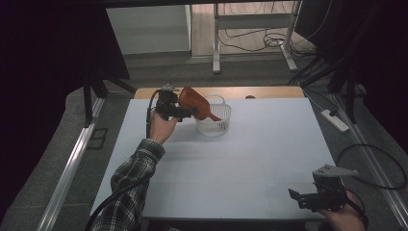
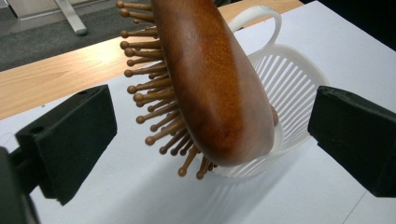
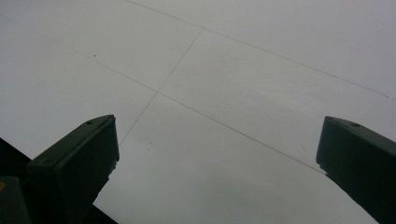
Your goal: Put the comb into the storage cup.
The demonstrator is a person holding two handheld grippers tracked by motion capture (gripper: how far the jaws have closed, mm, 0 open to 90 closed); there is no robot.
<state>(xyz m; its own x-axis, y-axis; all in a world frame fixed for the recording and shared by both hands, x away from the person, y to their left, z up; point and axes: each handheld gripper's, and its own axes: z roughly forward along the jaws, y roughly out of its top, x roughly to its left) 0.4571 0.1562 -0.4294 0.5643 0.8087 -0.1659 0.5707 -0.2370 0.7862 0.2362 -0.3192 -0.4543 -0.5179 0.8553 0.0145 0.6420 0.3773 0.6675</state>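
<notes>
Left tongs [image 2: 210, 140] released beside hairbrush [image 2: 210, 79] leaning in basket [image 2: 289, 88] — right tongs [image 3: 215, 163] released, near table edge.

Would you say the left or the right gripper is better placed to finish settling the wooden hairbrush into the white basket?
Probably the left gripper: its open jaws flank the hairbrush, which leans into the basket. The right gripper rests open at the table's near corner, far away.

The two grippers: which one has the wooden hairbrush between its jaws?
The left gripper, by the white basket; the hairbrush stands between its open jaws, untouched. The right gripper faces bare table.
</notes>
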